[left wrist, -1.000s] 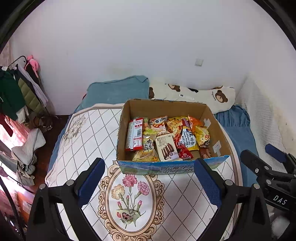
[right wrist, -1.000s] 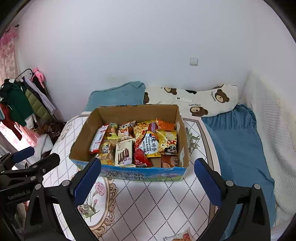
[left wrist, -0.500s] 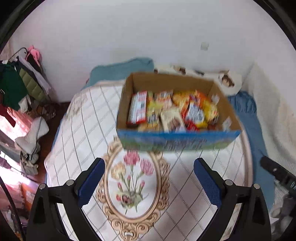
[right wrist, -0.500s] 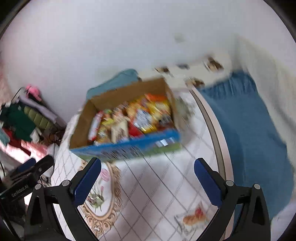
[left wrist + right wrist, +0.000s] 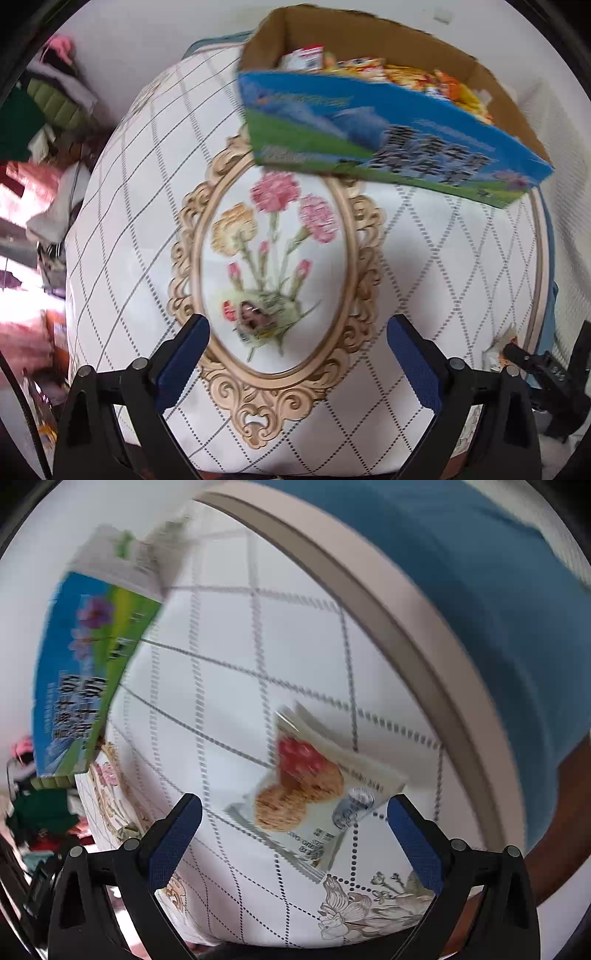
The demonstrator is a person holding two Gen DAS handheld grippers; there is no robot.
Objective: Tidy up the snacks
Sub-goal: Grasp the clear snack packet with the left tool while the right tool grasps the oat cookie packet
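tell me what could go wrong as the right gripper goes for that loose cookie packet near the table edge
1. The cookie packet lies flat on the tablecloth, so the open right gripper may pinch cloth along with it, or only its thin edge.
2. The packet sits close to the table's rim; a nudge could push it off.
3. The snack box already looks full, so the added packet might slide out.

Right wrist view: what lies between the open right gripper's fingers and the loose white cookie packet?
Only bare quilted white bedspread; the white cookie packet lies flat just beyond the open right gripper, apart from both pads.
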